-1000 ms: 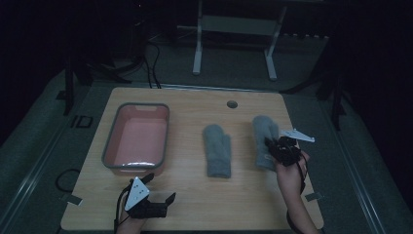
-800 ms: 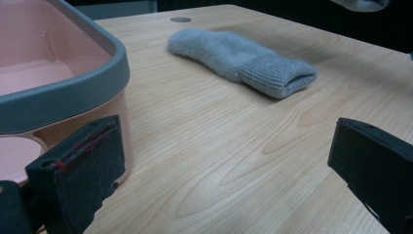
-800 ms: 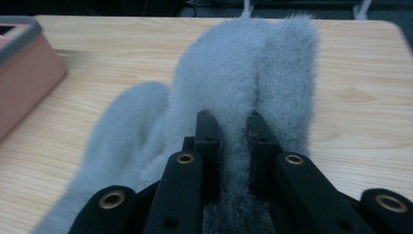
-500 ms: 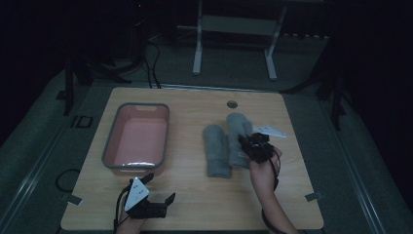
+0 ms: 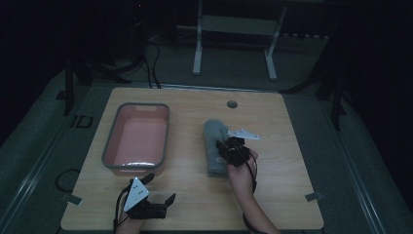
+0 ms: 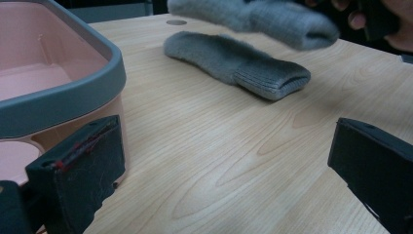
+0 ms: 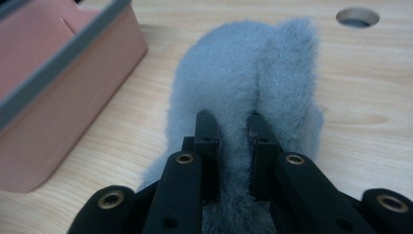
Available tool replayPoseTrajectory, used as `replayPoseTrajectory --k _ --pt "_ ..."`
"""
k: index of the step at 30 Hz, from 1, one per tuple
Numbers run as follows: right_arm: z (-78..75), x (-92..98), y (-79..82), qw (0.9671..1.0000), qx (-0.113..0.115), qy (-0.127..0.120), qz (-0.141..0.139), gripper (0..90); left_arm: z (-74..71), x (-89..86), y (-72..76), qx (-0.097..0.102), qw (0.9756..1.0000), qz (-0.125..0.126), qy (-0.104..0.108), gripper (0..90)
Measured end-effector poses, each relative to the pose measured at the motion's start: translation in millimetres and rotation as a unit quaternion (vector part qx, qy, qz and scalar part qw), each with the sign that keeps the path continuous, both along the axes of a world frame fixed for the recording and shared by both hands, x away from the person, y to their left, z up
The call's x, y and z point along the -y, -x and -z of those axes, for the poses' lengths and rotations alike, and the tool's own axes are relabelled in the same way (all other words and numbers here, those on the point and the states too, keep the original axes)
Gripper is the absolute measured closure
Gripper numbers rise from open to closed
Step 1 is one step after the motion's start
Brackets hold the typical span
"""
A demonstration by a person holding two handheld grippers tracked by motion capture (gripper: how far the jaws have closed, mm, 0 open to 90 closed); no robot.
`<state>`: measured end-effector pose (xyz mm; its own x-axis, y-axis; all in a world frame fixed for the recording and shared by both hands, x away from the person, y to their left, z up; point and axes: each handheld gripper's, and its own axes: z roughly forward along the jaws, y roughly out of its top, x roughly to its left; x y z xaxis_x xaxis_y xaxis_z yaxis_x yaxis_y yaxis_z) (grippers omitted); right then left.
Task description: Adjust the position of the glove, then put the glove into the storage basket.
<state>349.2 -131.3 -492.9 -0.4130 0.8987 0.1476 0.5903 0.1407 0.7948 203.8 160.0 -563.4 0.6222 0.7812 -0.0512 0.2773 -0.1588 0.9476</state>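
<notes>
The left gripper [image 6: 219,180] sits low over the wooden table [image 6: 204,146], its two black jaws spread wide apart with bare wood grain between them and nothing held. The left-hand jaw stands just beside the outer wall of a pink tub [image 6: 44,73] with a grey rim, whose corner rises at the left of the picture. Farther off, a grey knitted mitten [image 6: 234,63] lies flat on the table, its ribbed cuff pointing toward the right. Above it a second grey mitten [image 6: 263,19] hangs clear of the table, slightly blurred, held up at its cuff end by a person's hand [image 6: 384,22] in the top right corner. A round hole [image 6: 176,22] shows near the table's far edge.
</notes>
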Motion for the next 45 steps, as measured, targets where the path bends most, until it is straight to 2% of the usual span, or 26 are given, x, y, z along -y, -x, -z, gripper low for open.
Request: replayPoseTrajectory --k 5,10,13,17,20,23,26,27,28,29,30,32,34,35,36,37,38,39,40,42,45 --pt "16.9 -1.7 -6.7 0.9997 -0.025 0.007 0.002 78.2 -0.3 -0.1 0.2 0.003 1.0 0.0 -0.002 0.5" --pt "30.1 -0.9 -11.1 0.9992 -0.036 0.019 0.0 74.6 0.0 0.2 -0.3 0.001 1.0 0.001 -0.001 0.5" --pt "36.1 -1.9 -12.3 0.9988 -0.043 0.021 -0.011 66.0 0.4 1.1 -0.2 0.0 1.0 0.002 -0.001 0.5" --pt "28.5 -0.3 -11.6 0.9986 -0.045 0.012 -0.026 49.7 0.8 1.6 -0.7 -0.001 1.0 0.004 0.006 0.5" --pt "20.1 2.8 -9.9 0.9985 -0.028 0.004 -0.046 41.5 0.9 2.0 -0.9 -0.002 0.9999 0.006 0.01 0.5" --pt "13.2 8.7 -7.3 0.9986 -0.011 -0.001 -0.052 37.4 0.9 3.3 -0.9 -0.009 0.9999 0.006 0.006 0.5" --pt "7.3 16.0 -3.7 0.9986 0.007 -0.005 -0.052 24.1 -0.6 8.3 0.5 -0.006 0.9998 0.01 -0.013 0.5" --pt "5.8 18.3 -3.0 0.9981 0.005 -0.005 -0.062 18.0 -1.5 10.6 1.2 -0.008 0.9997 0.011 -0.021 0.5" --pt "5.8 18.3 -3.0 0.9981 0.005 -0.005 -0.062 18.0 -1.5 10.6 1.2 -0.008 0.9997 0.011 -0.021 0.5" --pt "4.8 20.4 -2.4 0.997 0.007 0.002 -0.077 13.5 -2.8 16.3 2.1 -0.013 0.9994 0.022 -0.024 0.5" --pt "2.3 24.4 -1.5 0.9962 0.017 0.019 -0.083 13.1 -3.8 19.6 2.3 -0.017 0.999 0.026 -0.03 0.5" --pt "0.1 29.5 -2.2 0.9944 0.007 0.022 -0.103 12.3 -7.9 26.5 2.8 -0.02 0.9984 0.033 -0.041 0.5" --pt "-0.7 32.2 -2.1 0.994 0.008 0.023 -0.107 13.9 -10.9 29.7 2.8 -0.018 0.9983 0.035 -0.044 0.5" --pt "-2.4 38.4 -1.0 0.9918 0.022 0.031 -0.122 14.0 -17.5 35.4 1.1 -0.022 0.9982 0.045 -0.033 0.5" --pt "-2.4 38.4 -1.0 0.9918 0.022 0.031 -0.122 14.0 -17.5 35.4 1.1 -0.022 0.9982 0.045 -0.033 0.5" --pt "-4.5 44.9 0.7 0.9899 0.046 0.035 -0.13 15.0 -21.5 39.0 -1.1 -0.025 0.9981 0.05 -0.026 0.5" --pt "-4.5 44.9 0.7 0.9899 0.046 0.035 -0.13 15.0 -23.9 41.2 -3.1 -0.027 0.998 0.052 -0.025 0.5" --pt "-7.2 50.6 1.8 0.9879 0.057 0.045 -0.137 15.2 -30.0 47.1 -8.8 -0.03 0.9976 0.06 -0.014 0.5" --pt "-8.2 52.7 2.1 0.987 0.06 0.048 -0.141 15.3 -30.0 47.1 -8.8 -0.03 0.9976 0.06 -0.014 0.5" --pt "-10.6 58.4 2.7 0.9859 0.065 0.054 -0.145 15.3 -39.1 56.8 -19.7 -0.045 0.9966 0.069 -0.004 0.5" --pt "-14.0 67.4 2.5 0.9857 0.066 0.039 -0.15 15.2 -46.9 64.9 -33.7 -0.067 0.9948 0.076 0.014 0.5"
